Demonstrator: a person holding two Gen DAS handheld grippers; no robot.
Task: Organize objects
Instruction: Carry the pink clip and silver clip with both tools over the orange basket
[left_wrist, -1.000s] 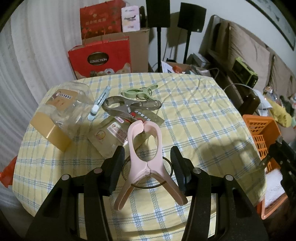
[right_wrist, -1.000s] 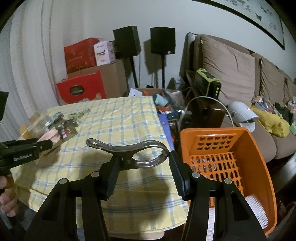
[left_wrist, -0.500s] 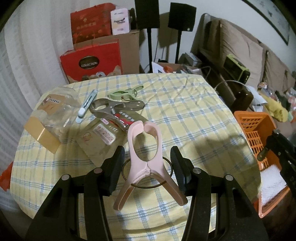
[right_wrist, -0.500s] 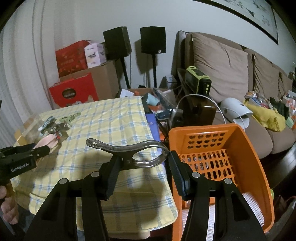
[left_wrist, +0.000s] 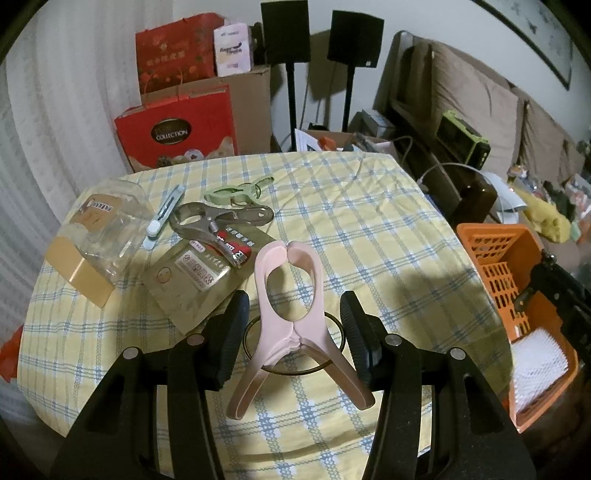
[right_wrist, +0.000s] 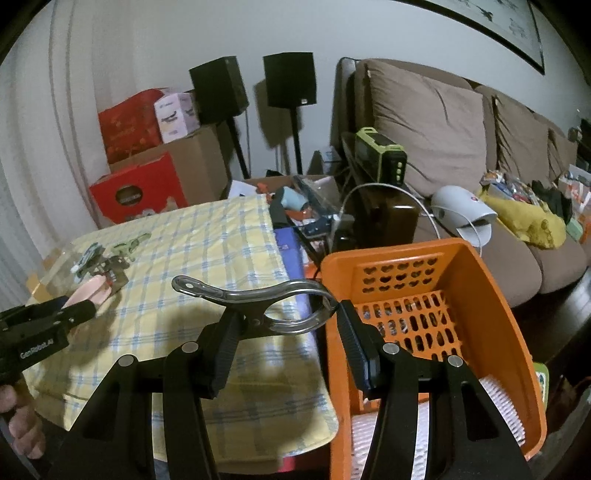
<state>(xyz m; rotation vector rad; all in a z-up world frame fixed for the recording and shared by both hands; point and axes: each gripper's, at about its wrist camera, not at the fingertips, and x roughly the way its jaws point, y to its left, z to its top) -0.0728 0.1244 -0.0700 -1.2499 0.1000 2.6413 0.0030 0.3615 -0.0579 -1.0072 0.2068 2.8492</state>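
My left gripper (left_wrist: 294, 314) hangs over the near part of the yellow checked table (left_wrist: 369, 240), shut on a pink clothes clip (left_wrist: 264, 288) with a wire ring at its hinge. In the right wrist view that gripper (right_wrist: 74, 314) and the pink clip (right_wrist: 88, 290) show at the left. At the table's right edge, my right gripper (right_wrist: 288, 321) is shut on a clear grey clip (right_wrist: 258, 291) lying crosswise between the pads. An orange basket (right_wrist: 480, 280) stands just to its right, below table height.
On the far left of the table lie a green clip (left_wrist: 236, 192), a brown clip (left_wrist: 221, 218), foil packets (left_wrist: 192, 273), a clear jar (left_wrist: 99, 229) and a small white tool (left_wrist: 162, 218). White brushes (right_wrist: 498, 402) lie in the basket. Boxes, speakers and a sofa stand behind.
Both grippers have drifted right with their clips. The table items slid left in the left wrist view, and the orange basket came closer in the right wrist view.
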